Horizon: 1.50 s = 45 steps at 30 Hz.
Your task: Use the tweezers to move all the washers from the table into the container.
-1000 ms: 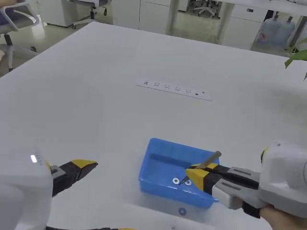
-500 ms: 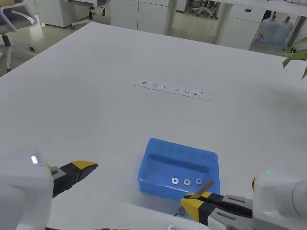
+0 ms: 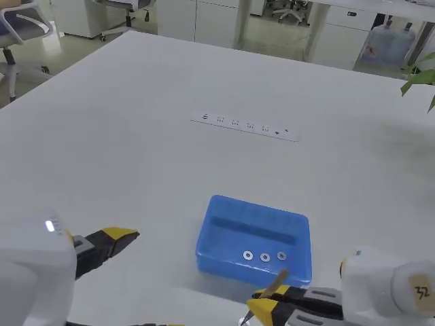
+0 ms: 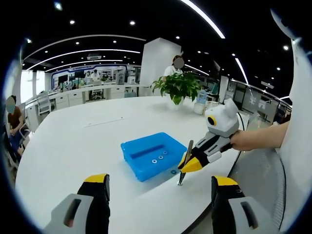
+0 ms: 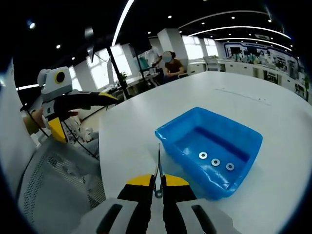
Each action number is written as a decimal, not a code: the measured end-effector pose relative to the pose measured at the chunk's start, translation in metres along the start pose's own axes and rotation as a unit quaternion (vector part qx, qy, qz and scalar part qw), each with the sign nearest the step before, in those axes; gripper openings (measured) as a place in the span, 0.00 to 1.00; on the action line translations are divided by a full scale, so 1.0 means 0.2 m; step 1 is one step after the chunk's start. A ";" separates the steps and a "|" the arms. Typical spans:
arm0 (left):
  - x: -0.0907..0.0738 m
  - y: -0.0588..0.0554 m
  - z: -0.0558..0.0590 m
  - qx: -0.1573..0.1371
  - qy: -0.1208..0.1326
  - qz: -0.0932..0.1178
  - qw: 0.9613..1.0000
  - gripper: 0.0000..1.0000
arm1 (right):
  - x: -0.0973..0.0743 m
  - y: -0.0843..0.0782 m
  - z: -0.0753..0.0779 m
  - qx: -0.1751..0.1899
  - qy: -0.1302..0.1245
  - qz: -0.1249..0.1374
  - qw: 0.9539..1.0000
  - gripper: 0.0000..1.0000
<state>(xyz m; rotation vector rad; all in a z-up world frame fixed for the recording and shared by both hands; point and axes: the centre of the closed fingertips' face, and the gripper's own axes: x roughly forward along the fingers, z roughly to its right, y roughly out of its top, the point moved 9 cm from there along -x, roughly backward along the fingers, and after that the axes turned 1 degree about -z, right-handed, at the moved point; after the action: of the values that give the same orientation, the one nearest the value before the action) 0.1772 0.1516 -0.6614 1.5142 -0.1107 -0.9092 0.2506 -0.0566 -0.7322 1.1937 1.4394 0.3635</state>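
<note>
White office surface (image 3: 136,136): three washers (image 3: 264,257) lie in the container (image 3: 224,210) — I judge at least one more washer (image 4: 173,171) waits just outside it. My right hand-held gripper (image 5: 157,183) is clenched on the tweezers (image 5: 159,158), tips down beside it; my left hand-held gripper (image 4: 161,179) is released.

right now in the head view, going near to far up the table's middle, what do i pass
right gripper, jaws shut on the tweezers → blue container with three washers → strip of sockets → table far edge
</note>
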 end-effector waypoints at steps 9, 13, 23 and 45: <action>0.00 0.00 0.00 0.000 -0.003 -0.001 1.000 0.87 | 0.00 0.00 -0.01 -0.011 0.003 -0.009 1.000 0.03; 0.00 0.00 0.00 0.001 -0.002 0.000 1.000 0.87 | 0.01 0.00 -0.03 -0.037 0.005 -0.016 0.999 0.04; -0.01 0.02 0.00 0.009 0.005 0.014 1.000 0.87 | 0.04 0.00 -0.14 -0.155 0.007 -0.041 0.987 0.04; 0.02 0.07 0.01 0.021 -0.005 0.015 1.000 0.84 | -0.01 0.02 -0.11 -0.088 0.003 0.016 0.996 0.03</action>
<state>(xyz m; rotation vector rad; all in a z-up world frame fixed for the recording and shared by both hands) 0.1849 0.1456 -0.6502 1.5427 -0.1599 -0.8949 0.2328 -0.0475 -0.7217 1.0752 1.3650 0.5052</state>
